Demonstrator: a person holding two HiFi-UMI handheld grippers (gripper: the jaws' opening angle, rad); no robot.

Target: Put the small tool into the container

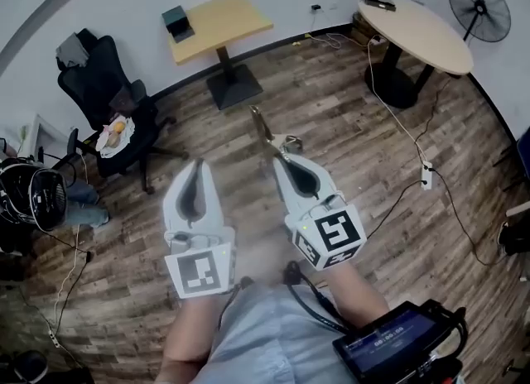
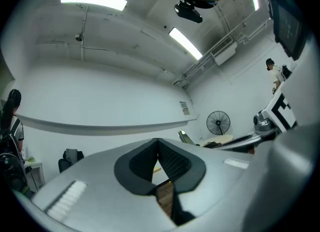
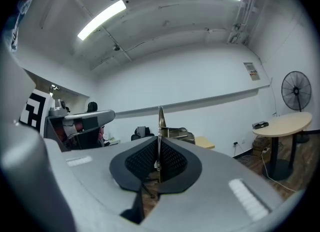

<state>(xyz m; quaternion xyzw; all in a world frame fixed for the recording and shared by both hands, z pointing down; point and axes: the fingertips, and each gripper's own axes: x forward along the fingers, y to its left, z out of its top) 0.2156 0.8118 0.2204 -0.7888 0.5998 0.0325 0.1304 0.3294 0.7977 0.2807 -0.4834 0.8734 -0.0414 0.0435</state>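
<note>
Tool (image 1: 263, 128) sits clamped edge-on in my right gripper (image 1: 282, 159), its thin metal tip sticking out ahead, level above the wood floor (image 1: 348, 126). I judge this a carrying hold, firm so nothing slips on the way to the container, which I can't pick out in any view. My left gripper (image 1: 199, 164) hangs just beside it, jaws closed tip to tip on nothing, spare. Table (image 1: 219, 22) stands well apart by the wall.
</note>
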